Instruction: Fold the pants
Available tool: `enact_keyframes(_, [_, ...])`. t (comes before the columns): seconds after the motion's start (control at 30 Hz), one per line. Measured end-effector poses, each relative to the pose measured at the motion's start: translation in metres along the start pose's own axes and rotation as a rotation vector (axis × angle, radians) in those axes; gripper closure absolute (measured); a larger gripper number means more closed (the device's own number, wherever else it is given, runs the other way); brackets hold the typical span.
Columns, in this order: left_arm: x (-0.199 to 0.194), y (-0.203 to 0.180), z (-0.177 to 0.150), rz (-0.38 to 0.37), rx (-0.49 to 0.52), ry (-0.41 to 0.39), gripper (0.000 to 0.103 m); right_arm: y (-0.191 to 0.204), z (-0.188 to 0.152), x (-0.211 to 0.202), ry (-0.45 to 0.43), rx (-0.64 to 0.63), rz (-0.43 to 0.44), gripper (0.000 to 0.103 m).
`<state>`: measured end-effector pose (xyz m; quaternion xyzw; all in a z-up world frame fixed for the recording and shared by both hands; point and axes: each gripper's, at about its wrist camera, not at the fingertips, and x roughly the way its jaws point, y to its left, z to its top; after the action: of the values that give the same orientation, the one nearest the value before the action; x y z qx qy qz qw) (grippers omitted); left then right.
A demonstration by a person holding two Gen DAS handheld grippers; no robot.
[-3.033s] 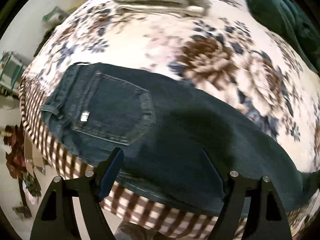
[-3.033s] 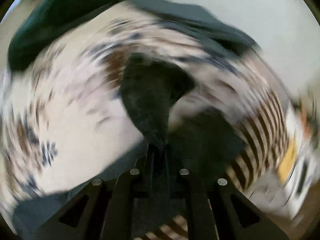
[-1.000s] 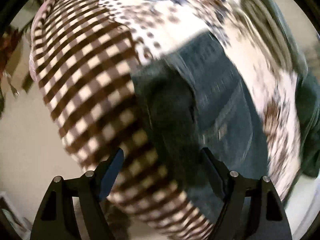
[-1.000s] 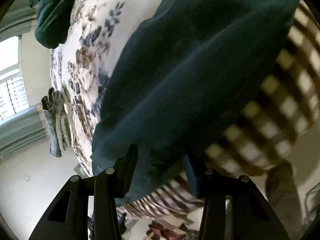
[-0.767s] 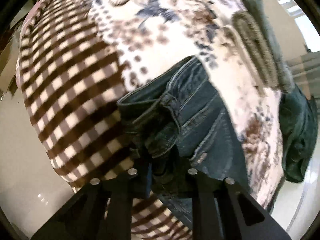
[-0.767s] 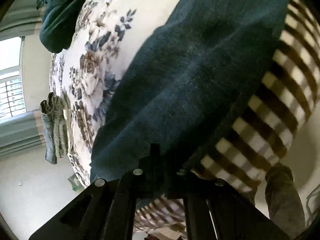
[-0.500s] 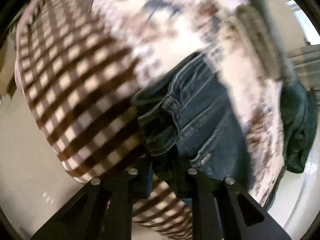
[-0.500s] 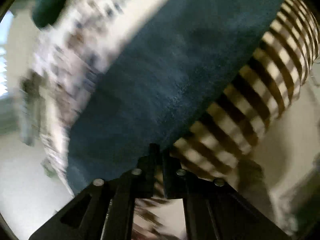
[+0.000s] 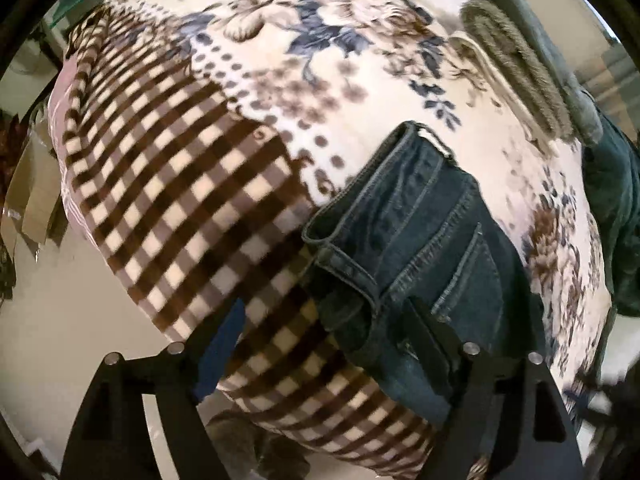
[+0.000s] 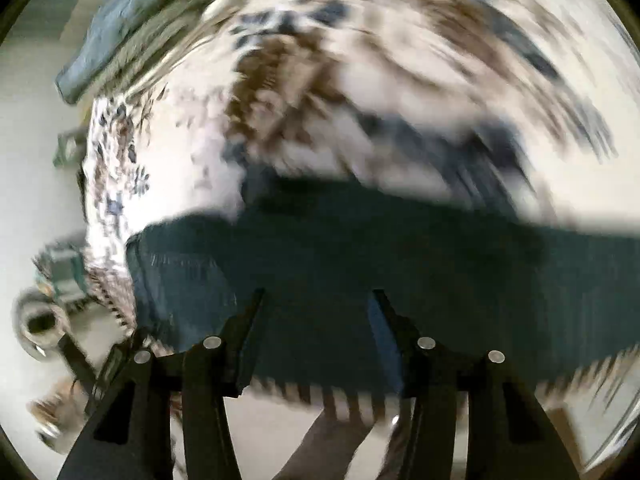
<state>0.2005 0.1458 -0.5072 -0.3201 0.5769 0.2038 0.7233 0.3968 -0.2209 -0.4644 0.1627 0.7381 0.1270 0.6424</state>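
The dark blue jeans (image 9: 420, 248) lie on the flowered blanket (image 9: 320, 40), waistband near the checked front edge. My left gripper (image 9: 324, 332) is open just in front of the waistband, holding nothing. In the blurred right wrist view the jeans (image 10: 400, 248) stretch across the blanket edge. My right gripper (image 10: 316, 312) is open over the near edge of the jeans, holding nothing.
Folded grey and blue garments (image 9: 520, 52) lie stacked at the far side of the bed; they also show in the right wrist view (image 10: 132, 20). A dark green garment (image 9: 616, 200) lies at the right. The checked blanket border (image 9: 180, 208) hangs over the bed's front edge.
Both grippers were shut on the jeans half a second ago and have opened and let go. The right gripper is swinging fast, blurring its view.
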Motion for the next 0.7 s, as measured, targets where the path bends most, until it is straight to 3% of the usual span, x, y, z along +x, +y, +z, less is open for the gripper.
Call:
enact_keyframes(0.13, [0.016, 0.003, 0.002, 0.044, -0.013, -0.003, 0.023, 0.032, 0.060, 0.052, 0.100, -0.092, -0.089, 0.049])
enact_keyframes(0.27, [0.028, 0.006, 0.002, 0.032, -0.025, 0.010, 0.023, 0.033, 0.071, 0.092, 0.231, -0.116, -0.132, 0.049])
enact_keyframes(0.3, [0.030, 0.007, 0.003, 0.026, -0.029, 0.013, 0.023, 0.033, 0.072, 0.095, 0.229, -0.127, -0.148, 0.050])
enact_keyframes(0.33, [0.032, 0.007, 0.003, 0.020, -0.032, 0.016, 0.023, 0.032, 0.069, 0.096, 0.217, -0.142, -0.162, 0.057])
enact_keyframes(0.4, [0.034, 0.008, 0.005, 0.013, -0.037, 0.019, 0.023, 0.035, 0.067, 0.092, 0.181, -0.162, -0.131, 0.081])
enact_keyframes(0.47, [0.033, 0.008, 0.004, 0.002, -0.034, 0.022, 0.023, 0.044, 0.065, 0.089, 0.156, -0.191, -0.171, 0.083])
enact_keyframes(0.53, [0.034, 0.009, 0.005, -0.009, -0.039, 0.027, 0.023, 0.052, 0.063, 0.086, 0.133, -0.233, -0.219, 0.095])
enact_keyframes(0.7, [0.039, 0.007, 0.010, -0.030, -0.035, 0.036, 0.023, 0.042, 0.075, 0.060, 0.088, -0.199, -0.212, 0.096])
